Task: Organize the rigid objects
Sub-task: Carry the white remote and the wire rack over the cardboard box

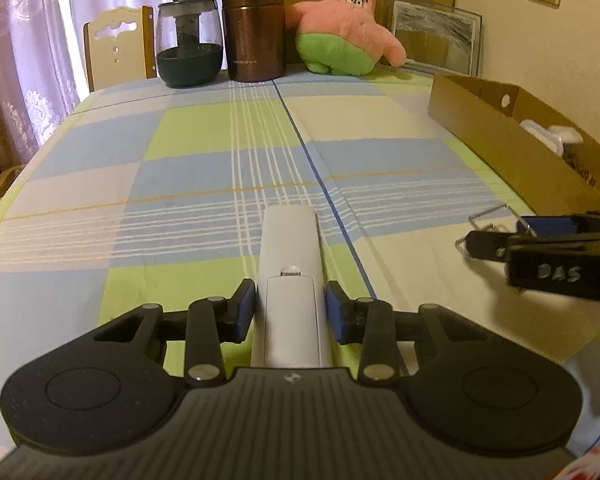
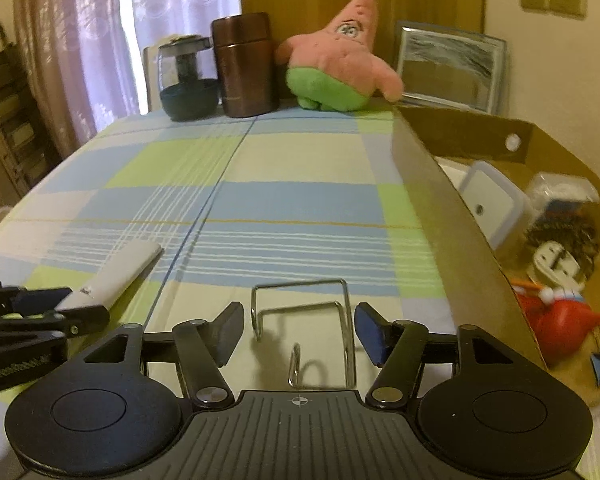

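A long white remote-like bar (image 1: 288,240) lies lengthwise on the checked tablecloth (image 1: 180,184). My left gripper (image 1: 290,312) is shut on its near end, blue pads pressing both sides. In the right wrist view the same bar (image 2: 124,268) sticks out of the left gripper (image 2: 48,304) at the left edge. A bent silver wire holder (image 2: 300,283) rests on the cloth between the fingers of my right gripper (image 2: 298,324), which is open, its pads just outside the wire. From the left wrist view the right gripper (image 1: 512,232) sits over the wire holder (image 1: 488,216).
An open cardboard box (image 2: 440,208) at the right holds several items, among them a clear lidded container (image 2: 492,200) and a red toy (image 2: 556,320). At the far edge stand a glass teapot (image 1: 190,44), a brown canister (image 1: 254,28), a pink star plush (image 1: 348,28) and a picture frame (image 1: 436,36).
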Demonstrator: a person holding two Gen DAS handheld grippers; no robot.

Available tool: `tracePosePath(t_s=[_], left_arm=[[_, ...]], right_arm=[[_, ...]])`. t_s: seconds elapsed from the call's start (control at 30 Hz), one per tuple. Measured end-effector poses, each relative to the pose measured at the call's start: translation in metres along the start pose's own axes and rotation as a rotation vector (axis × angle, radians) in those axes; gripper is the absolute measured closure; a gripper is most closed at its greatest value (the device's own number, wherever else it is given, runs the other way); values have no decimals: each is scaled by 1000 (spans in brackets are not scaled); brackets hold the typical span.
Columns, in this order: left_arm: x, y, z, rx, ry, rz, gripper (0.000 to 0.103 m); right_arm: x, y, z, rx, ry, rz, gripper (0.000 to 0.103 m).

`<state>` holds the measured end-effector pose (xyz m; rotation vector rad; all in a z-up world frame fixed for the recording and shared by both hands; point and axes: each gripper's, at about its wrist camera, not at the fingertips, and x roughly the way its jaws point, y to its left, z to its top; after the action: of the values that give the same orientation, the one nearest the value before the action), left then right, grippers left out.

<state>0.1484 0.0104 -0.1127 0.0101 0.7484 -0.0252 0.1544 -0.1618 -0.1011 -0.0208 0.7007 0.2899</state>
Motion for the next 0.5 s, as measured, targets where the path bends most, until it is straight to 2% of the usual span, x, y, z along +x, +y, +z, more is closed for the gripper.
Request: tracePosePath(t_s=[0.27,0.33,0.5], left_arm=[[0,0,0,-6,-2,-9,71],[-1,-1,1,-3,-7,-10,71],[-4,-2,3,3,-16,-7,71]], right_arm=[[14,2,4,-57,1,-32,45],[12,4,2,-74,-7,-36,51],[8,6,1,-74,-21,-32,53]])
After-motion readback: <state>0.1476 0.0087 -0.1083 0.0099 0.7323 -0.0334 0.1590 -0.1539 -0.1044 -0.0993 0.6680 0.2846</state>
